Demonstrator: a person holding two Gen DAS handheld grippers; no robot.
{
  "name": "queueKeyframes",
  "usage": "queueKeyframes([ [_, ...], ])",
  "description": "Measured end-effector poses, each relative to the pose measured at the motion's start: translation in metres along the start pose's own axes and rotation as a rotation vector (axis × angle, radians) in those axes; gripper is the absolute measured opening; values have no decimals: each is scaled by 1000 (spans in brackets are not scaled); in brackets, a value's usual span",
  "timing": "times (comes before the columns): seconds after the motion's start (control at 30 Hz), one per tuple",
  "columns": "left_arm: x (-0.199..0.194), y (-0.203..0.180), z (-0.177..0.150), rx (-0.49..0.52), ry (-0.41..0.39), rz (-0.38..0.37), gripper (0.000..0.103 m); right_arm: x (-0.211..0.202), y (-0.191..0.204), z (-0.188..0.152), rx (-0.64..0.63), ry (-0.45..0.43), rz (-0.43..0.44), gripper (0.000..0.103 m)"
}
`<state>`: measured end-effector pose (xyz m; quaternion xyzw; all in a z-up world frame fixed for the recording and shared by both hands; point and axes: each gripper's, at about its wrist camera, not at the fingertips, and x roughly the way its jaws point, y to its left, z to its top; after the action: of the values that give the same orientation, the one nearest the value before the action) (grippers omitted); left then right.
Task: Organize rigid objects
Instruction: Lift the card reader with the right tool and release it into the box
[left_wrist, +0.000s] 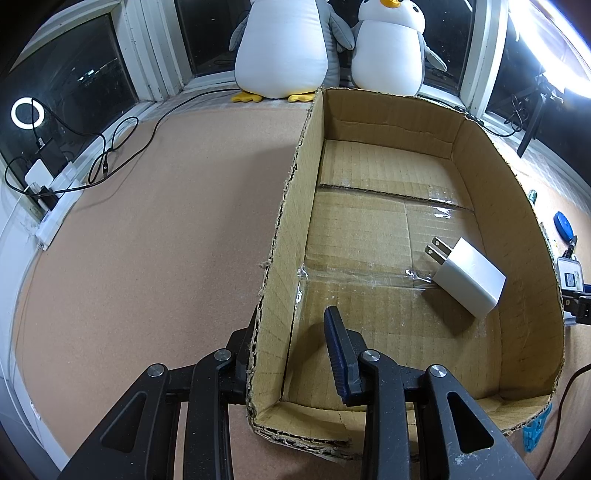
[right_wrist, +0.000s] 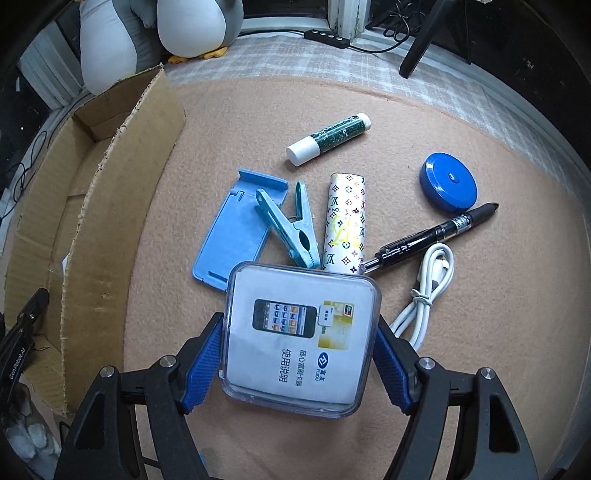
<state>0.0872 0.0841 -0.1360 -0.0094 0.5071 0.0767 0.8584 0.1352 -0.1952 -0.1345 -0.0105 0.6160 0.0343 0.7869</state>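
An open cardboard box (left_wrist: 476, 173) lies on the tan mat with a white plug charger (left_wrist: 469, 277) inside it. My left gripper (left_wrist: 293, 321) straddles the box's near-left wall, one finger outside and one inside, shut on it. My right gripper (right_wrist: 299, 319) is shut on a clear plastic case (right_wrist: 299, 336) with a printed leaflet inside, its blue pads on both sides. Beyond the case lie a blue phone stand (right_wrist: 236, 229), a blue clothes peg (right_wrist: 291, 229), a patterned tube (right_wrist: 345, 221), a glue stick (right_wrist: 328, 138), a blue tape measure (right_wrist: 448, 182), a black pen (right_wrist: 432, 236) and a white cable (right_wrist: 428, 291).
Two plush penguins (left_wrist: 284, 48) stand at the window behind the box. Black cables and a power strip (left_wrist: 48, 184) run along the left sill by a ring light (left_wrist: 27, 112). A black tripod leg (right_wrist: 421, 40) stands at the mat's far edge. The box wall (right_wrist: 110, 221) rises left of the objects.
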Motion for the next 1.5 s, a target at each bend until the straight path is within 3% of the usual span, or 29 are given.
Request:
queueKeyframes([
  [0.27,0,0,0,1,-1,-1,33,-4,-21,-3,28,-11,72,71],
  [0.6,1,0,0,1,-1,0,33,-32,-32,-21,-1,-80,89,71],
  [0.93,1,0,0,1,-3,0,33,-70,10,-18,-72,-168,150,71],
  [1.17,1,0,0,1,-3,-1,33,-88,52,13,-128,-240,215,71],
  [1.5,1,0,-1,3,-5,2,33,-60,109,58,-213,-231,242,71],
])
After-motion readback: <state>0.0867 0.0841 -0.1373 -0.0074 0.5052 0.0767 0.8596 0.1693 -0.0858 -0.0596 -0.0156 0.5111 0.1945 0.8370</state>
